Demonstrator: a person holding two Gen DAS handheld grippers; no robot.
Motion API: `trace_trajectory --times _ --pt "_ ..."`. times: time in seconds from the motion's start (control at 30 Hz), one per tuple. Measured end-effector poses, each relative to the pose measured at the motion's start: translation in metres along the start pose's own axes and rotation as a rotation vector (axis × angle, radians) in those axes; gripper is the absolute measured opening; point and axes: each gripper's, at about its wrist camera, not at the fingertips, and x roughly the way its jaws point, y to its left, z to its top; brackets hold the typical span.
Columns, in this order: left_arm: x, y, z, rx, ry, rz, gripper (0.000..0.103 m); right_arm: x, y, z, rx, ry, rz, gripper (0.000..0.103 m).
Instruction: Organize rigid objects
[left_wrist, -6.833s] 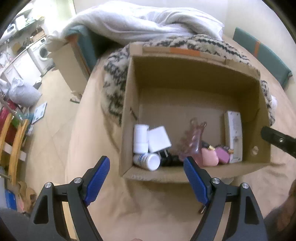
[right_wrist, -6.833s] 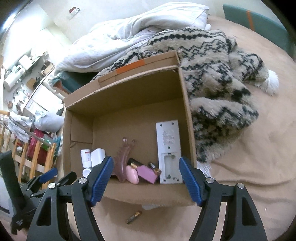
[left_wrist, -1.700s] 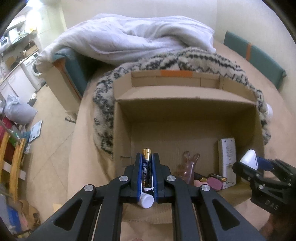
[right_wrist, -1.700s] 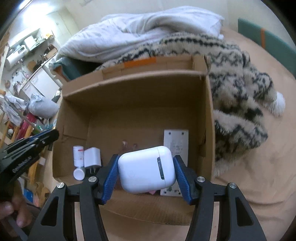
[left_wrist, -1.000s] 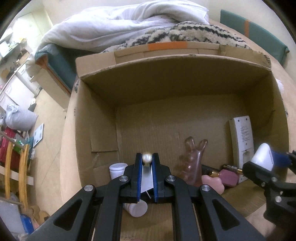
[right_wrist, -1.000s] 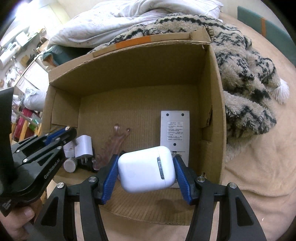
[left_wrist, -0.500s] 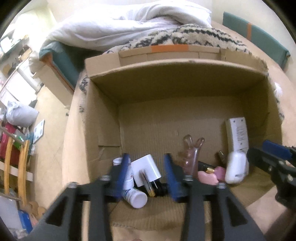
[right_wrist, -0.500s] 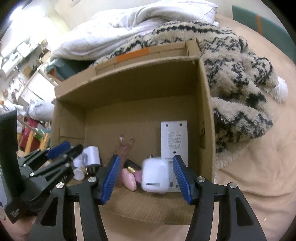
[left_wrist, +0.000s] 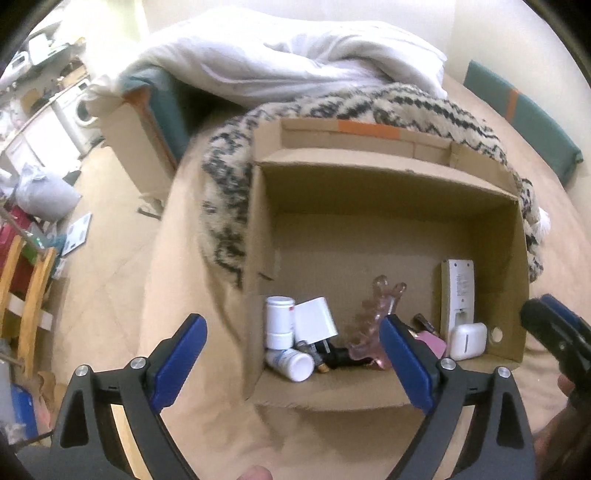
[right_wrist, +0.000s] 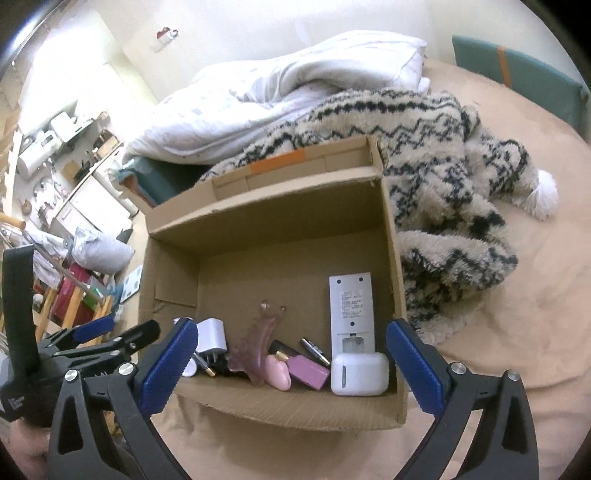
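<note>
Left gripper (left_wrist: 291, 354) and right gripper (right_wrist: 291, 365): jaws opening, nothing between them, both above near edge of cardboard box (right_wrist: 295, 410). Earbud case (right_wrist: 359, 373) lies inside, near right corner, just ahead of right gripper.

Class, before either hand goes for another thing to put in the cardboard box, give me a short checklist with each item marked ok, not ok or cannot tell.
1. Left gripper holds nothing, jaws opening: ok.
2. Right gripper holds nothing, jaws opening: ok.
3. White earbud case lies inside the box, in its near right corner by the remote: ok.
4. Free floor left in the box, towards its far wall: ok.
5. Next thing to collect in view on the bed: not ok, none shows.
6. Whether the white bottles are capped tight: cannot tell.
</note>
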Motion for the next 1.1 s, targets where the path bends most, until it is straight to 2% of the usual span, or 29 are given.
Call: trace_trajectory --times 0.13,0.33,0.47,0.7,0.83,0.93,1.0,1.1 --pt "-0.023 0.01 -0.009 0.006 -0.035 0.034 0.094 -0.018 0.01 -0.003 -0.042 -0.04 -0.024 0.103" --pt "-0.074 0.021 -0.031 0.015 -0.192 0.063 0.094 -0.049 0.023 -0.012 -0.055 -0.085 -0.018 0.103" --pt "-0.098 0.035 -0.042 -0.007 -0.27 0.033 0.094 -0.072 0.036 -0.021 -0.113 -0.128 -0.018 0.103" --pt "-0.116 0.05 -0.062 -0.036 -0.375 0.006 0.094 -0.098 0.044 -0.044 -0.152 -0.215 -0.008 0.103" --pt "-0.111 0.052 -0.079 -0.056 -0.383 -0.019 0.094 -0.086 0.037 -0.06 -0.144 -0.213 -0.031 0.103" --pt "-0.099 0.048 -0.08 -0.047 -0.345 -0.025 0.094 -0.075 0.039 -0.059 -0.151 -0.195 -0.058 0.103" --pt "-0.097 0.045 -0.076 -0.045 -0.353 -0.036 0.103 -0.071 0.04 -0.058 -0.155 -0.196 -0.055 0.103" --pt "-0.096 0.042 -0.075 -0.045 -0.356 -0.048 0.103 -0.061 0.041 -0.059 -0.16 -0.163 -0.067 0.103"
